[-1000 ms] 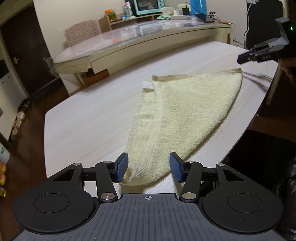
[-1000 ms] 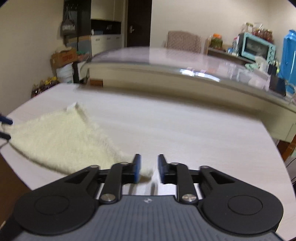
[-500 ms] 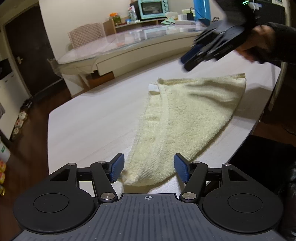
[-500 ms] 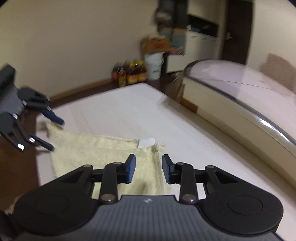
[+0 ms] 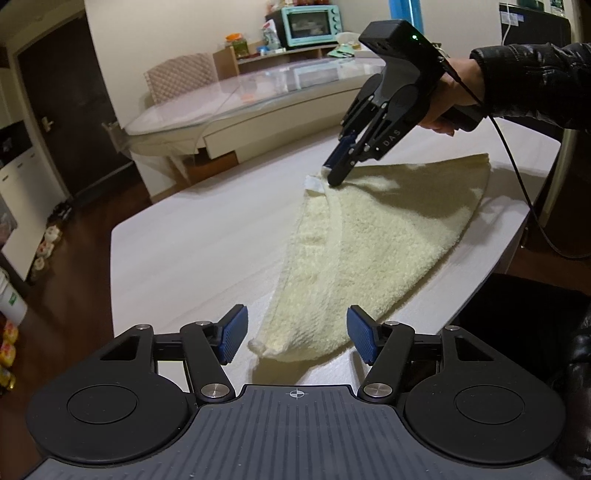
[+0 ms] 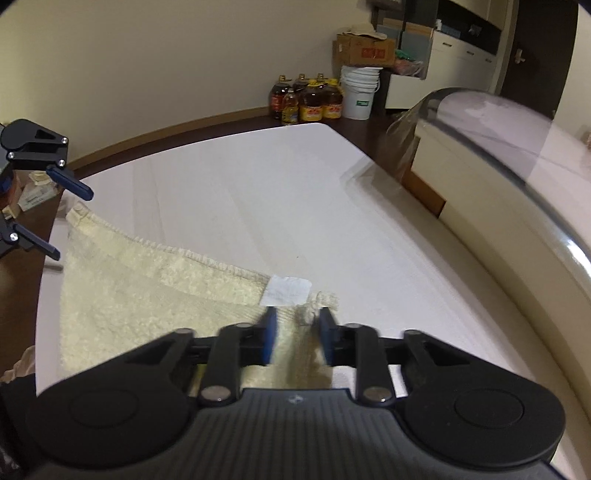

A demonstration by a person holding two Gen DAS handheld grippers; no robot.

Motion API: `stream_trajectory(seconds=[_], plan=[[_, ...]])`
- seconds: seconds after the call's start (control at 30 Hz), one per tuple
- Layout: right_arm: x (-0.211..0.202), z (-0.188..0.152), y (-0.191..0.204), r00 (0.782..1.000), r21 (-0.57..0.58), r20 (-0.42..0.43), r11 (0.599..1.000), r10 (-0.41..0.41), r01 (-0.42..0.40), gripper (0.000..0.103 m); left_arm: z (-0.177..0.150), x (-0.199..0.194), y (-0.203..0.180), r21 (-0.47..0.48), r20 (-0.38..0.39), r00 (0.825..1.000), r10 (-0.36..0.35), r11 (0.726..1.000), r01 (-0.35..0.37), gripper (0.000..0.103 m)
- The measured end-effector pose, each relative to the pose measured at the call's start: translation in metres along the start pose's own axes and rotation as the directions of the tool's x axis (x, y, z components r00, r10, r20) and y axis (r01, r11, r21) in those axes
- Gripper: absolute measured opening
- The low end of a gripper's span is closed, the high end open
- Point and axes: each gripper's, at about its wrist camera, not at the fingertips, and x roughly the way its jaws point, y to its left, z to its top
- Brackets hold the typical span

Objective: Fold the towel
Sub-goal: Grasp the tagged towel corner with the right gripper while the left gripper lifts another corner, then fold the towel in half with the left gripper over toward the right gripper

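The left gripper (image 5: 295,334) hangs low over the near edge of the white table (image 5: 192,251), its jaws wide apart after just having been opening a little further. The nearest corner of the towel (image 5: 388,243) lies flat between its blue pads and touches neither, so this gripper holds nothing. Ahead of it the pale yellow towel spreads away as a rough triangle, already doubled over once, with a folded hem running from that near corner up to the far one. At that far corner, right beside the small white label (image 5: 313,182), the right gripper (image 5: 338,173) points steeply down from a hand (image 5: 454,99) in a dark sleeve (image 5: 535,81). A second ago it was off at the towel's right-hand corner; it has since swung across to this one, and its jaws have just been closing. Its own camera catches the pads blurred with a tuft of towel between them, while the left view shows the fingertips drawn together on the cloth, so it now looks to be pinching the labelled corner. That suggests the next fold is being set up: one corner is secured, and the left gripper probably has to close on its near corner before both can lift. Beyond the towel stand a glass-topped table (image 5: 258,99) and a mint-green oven (image 5: 310,22).
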Motion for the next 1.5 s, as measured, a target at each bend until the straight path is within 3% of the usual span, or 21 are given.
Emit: stream_trajectory(seconds=[0.13,0.23,0.57,0.77,0.9,1.07,1.27,1.5], plan=[[-0.027,-0.003,0.013,0.998,-0.013,0.058,1.000,-0.008,0.009,0.006,-0.003,-0.005,0.002,0.042,0.014,1.000,-0.008,0.999,0.007,0.069],[-0.054,-0.007,0.033,0.993,-0.022,0.112,0.999,-0.029,0.032,0.006,-0.008,-0.010,0.002,0.130,0.014,1.000,-0.025,0.991,0.022,0.069],[-0.140,-0.049,0.107,0.965,0.059,0.238,0.993,-0.113,0.102,0.006,-0.015,-0.010,0.004,0.392,-0.008,0.996,-0.091,0.916,0.087,0.058],[-0.166,-0.063,0.130,0.956,0.139,0.239,0.981,-0.168,0.138,0.006,-0.020,0.001,-0.006,0.600,-0.049,0.994,-0.101,0.792,0.110,0.042],[-0.177,-0.070,0.140,0.954,0.183,0.230,0.971,-0.192,0.152,0.006,-0.019,0.003,-0.006,0.653,-0.047,0.992,-0.118,0.748,0.120,0.035],[-0.182,-0.077,0.151,0.956,0.219,0.220,0.965,-0.194,0.145,0.006,-0.017,0.006,-0.009,0.722,-0.094,0.989,-0.118,0.675,0.149,0.013],[-0.187,-0.091,0.165,0.955,0.264,0.234,0.957,-0.183,0.119,0.006,-0.006,0.003,-0.014,0.755,-0.149,0.983,-0.106,0.630,0.183,0.012],[-0.197,-0.112,0.191,0.954,0.280,0.259,0.957,-0.154,0.079,0.006,0.028,-0.002,-0.016,0.783,-0.137,0.986,-0.093,0.599,0.165,0.012]])
